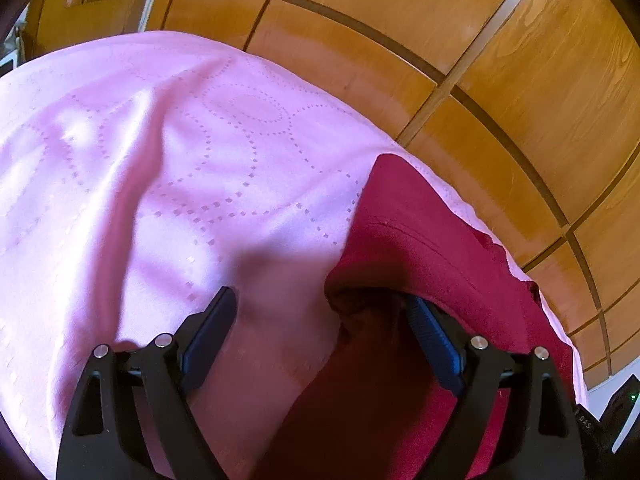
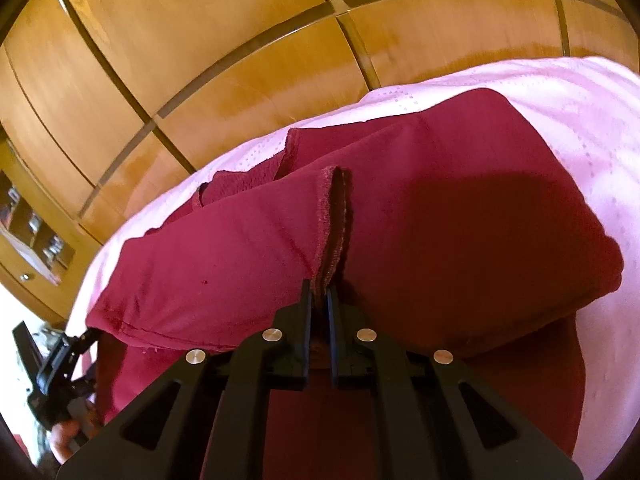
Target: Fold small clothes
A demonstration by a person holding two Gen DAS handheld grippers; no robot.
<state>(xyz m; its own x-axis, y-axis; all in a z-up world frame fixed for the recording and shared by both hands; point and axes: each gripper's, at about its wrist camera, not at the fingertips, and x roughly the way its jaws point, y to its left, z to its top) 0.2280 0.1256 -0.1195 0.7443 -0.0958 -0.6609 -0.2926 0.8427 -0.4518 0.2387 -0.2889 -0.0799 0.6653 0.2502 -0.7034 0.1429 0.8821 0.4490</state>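
A dark red garment (image 2: 460, 208) lies partly folded on a pink cloth-covered table (image 2: 592, 120). My right gripper (image 2: 320, 292) is shut on a stitched hem edge (image 2: 334, 224) of the garment, which stands up as a pinched ridge between the fingers. In the left wrist view the same red garment (image 1: 420, 232) lies at the right of the pink cloth (image 1: 160, 160). My left gripper (image 1: 320, 300) is open, its left finger (image 1: 216, 320) over pink cloth and its right finger (image 1: 430, 332) over the garment's edge. The left gripper also shows at the lower left of the right wrist view (image 2: 60, 364).
Wooden wardrobe panels (image 1: 500, 80) stand close behind the table's far edge. A shelf with small items (image 2: 36, 236) is at the left in the right wrist view. The pink cloth has loose wrinkles (image 1: 148, 152) at the left.
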